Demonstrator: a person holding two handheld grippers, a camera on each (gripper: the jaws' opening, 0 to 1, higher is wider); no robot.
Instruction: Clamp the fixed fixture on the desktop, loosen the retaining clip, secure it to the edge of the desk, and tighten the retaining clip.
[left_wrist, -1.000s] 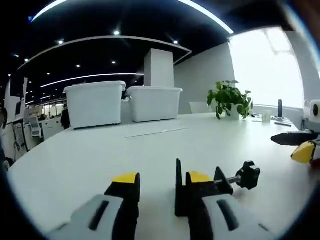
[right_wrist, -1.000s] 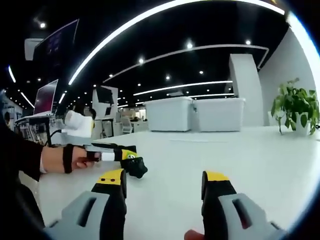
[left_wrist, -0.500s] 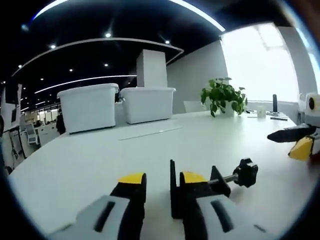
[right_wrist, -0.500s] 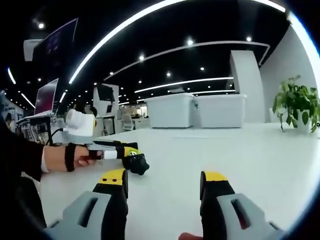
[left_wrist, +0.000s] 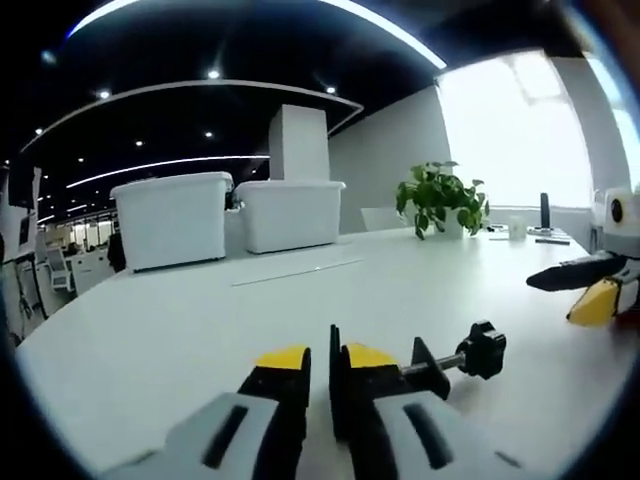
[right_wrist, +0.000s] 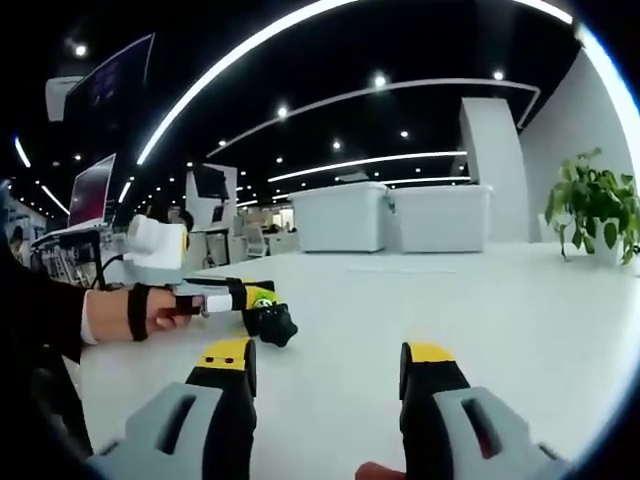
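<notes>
Left gripper (left_wrist: 318, 362) jaws nearly closed, pinching the black fixture (left_wrist: 400, 372) plate on the white desk (left_wrist: 180, 320); knob (left_wrist: 482, 350) sticks out right. Right gripper (right_wrist: 325, 360) wide open, empty, hovering. Fixture looks rigid metal, fairly light; grab the frame, not the screw. Desk smooth, slippery. Open office, storage bins (left_wrist: 230, 208), plant (left_wrist: 440, 198).

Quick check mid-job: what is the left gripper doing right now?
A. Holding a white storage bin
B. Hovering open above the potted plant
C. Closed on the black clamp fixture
C: in the left gripper view, the left gripper has its yellow-tipped jaws nearly together on the upright plate of the black clamp fixture with the knobbed screw.
</notes>
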